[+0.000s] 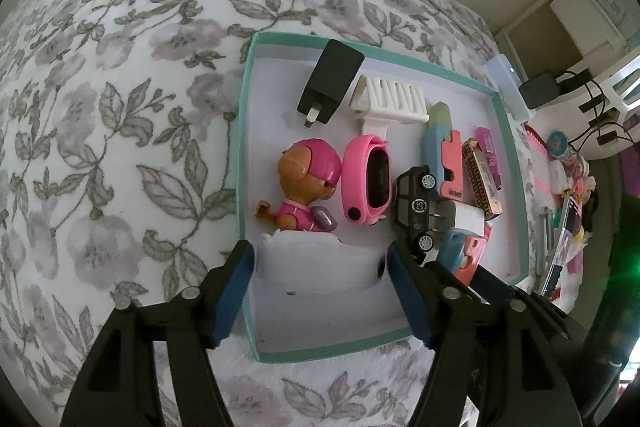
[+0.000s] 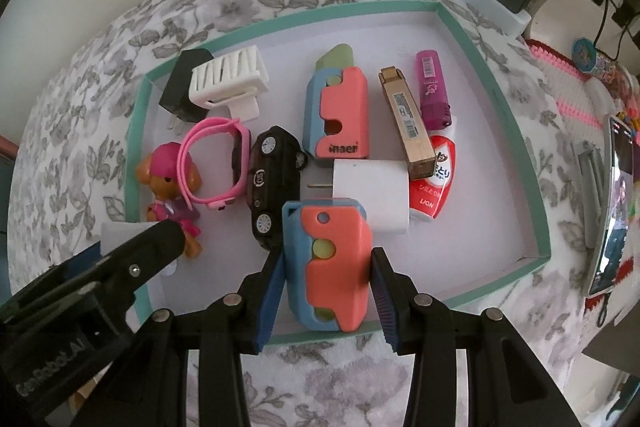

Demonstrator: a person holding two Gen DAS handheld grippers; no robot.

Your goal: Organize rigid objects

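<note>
While your right gripper (image 2: 326, 281) pinches a coral-and-blue toy cutter (image 2: 330, 267) above the teal box's (image 2: 496, 79) near edge, your left gripper (image 1: 320, 269) stands open around a white object (image 1: 316, 259) beside the pink pup figure (image 1: 306, 183)

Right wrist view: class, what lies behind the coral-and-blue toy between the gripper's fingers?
A white charger block, prongs showing; the coral-and-blue toy covers its near corner.

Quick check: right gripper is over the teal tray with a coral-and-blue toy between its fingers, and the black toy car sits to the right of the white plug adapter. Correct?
Not quite. In the right wrist view the black toy car sits left of the white plug adapter. The rest holds: right gripper, coral-and-blue toy, teal tray.
</note>
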